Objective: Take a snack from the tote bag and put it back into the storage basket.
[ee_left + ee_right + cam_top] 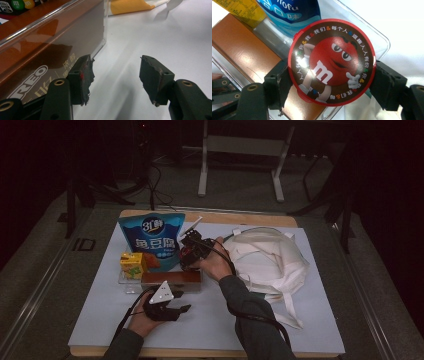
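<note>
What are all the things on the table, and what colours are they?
table: one, white top with a wooden edge, middle of the high view
snack pouch: one, blue, standing at the back left
drink carton: one, yellow, in front of the pouch at the left
clear tray: one, see-through, under the carton and box
cookie box: one, brown, lying in the tray
candy tin: one, round, red rim with a red candy character on its lid, held over the tray
cloth bag: one, cream white, right side of the table
left gripper: one, black, jaws apart, beside the cookie box
right gripper: one, black, jaws closed on the candy tin
hands: two, dark sleeves, coming from the near edge
</note>
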